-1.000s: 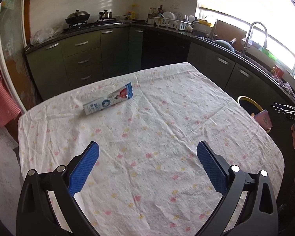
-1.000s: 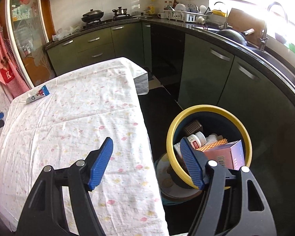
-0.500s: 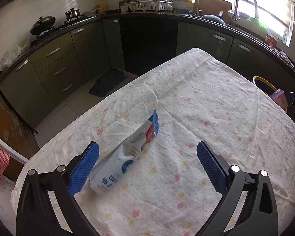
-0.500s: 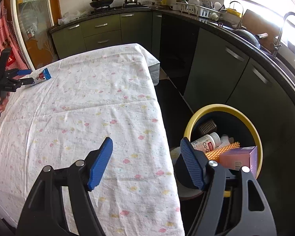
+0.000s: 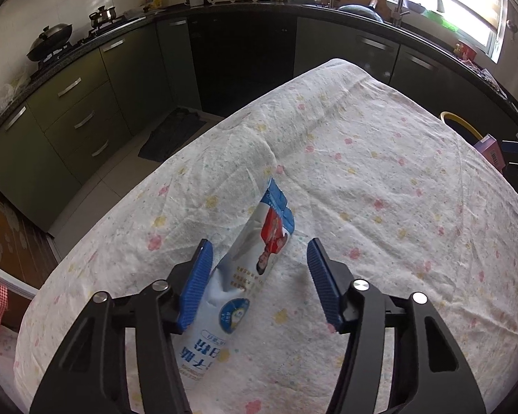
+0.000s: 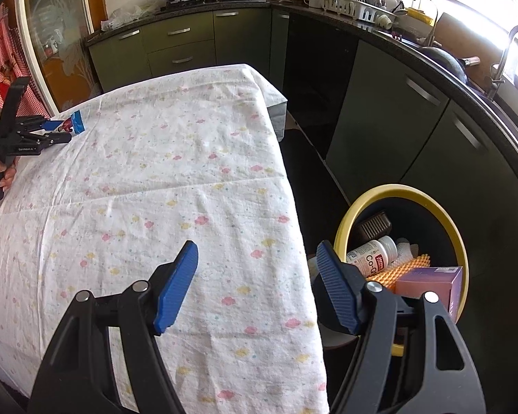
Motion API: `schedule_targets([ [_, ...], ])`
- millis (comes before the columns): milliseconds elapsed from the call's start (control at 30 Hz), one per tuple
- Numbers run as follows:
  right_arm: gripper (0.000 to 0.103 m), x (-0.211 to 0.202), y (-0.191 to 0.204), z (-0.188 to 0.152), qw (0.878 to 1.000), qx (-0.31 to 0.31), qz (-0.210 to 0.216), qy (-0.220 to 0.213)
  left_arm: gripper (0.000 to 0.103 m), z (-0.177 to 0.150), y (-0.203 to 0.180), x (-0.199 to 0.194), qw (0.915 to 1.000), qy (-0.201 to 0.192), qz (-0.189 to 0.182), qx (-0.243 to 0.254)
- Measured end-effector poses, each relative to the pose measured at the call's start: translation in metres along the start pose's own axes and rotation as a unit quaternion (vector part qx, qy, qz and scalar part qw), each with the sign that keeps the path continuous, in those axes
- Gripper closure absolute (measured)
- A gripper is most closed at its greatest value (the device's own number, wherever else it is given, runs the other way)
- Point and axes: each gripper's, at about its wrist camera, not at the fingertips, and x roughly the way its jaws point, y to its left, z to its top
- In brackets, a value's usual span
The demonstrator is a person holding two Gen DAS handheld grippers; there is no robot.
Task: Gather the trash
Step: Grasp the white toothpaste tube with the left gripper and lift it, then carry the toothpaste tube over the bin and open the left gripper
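A kitchen with dark green cabinets (image 5: 86, 110) surrounds one table covered by a white cloth printed with small pink and yellow flowers (image 5: 380, 186). One flattened white-and-blue milk pouch with a red figure printed on it (image 5: 255, 252) lies on the cloth near the table's edge. The left gripper (image 5: 257, 272) is angled down over the pouch with its two blue ribbed pads spread wide; the left pad (image 5: 197, 283) is touching or just beside the pouch, the right pad stands apart, and nothing is clamped. The right gripper (image 6: 255, 283) hovers above the opposite table edge, jaws wide and holding nothing. Beside that edge, on the floor, stands one round black bin with a yellow rim (image 6: 462, 241), containing one white pill bottle (image 6: 373, 255), one pink box (image 6: 431, 283), one orange ridged item (image 6: 404, 267) and one dark brown container (image 6: 374, 226).
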Motion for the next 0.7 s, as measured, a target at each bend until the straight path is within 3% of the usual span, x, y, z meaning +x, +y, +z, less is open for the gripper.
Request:
schedule_targets([
  [33, 0.035, 0.000, 0.000, 0.000, 1.000, 0.000, 0.002, 0.000, 0.063, -0.002, 0.000, 0.000, 1.0000, 0.004, -0.001, -0.002],
  [233, 0.035, -0.006, 0.001, -0.004, 1.000, -0.003, 0.008, -0.004, 0.074, -0.015, -0.017, -0.011, 0.9997, 0.011, 0.020, 0.001],
  [700, 0.035, -0.046, -0.014, -0.029, 0.999, -0.006, 0.038, -0.036, 0.078, -0.057, -0.110, -0.071, 0.9975, -0.010, 0.045, -0.054],
])
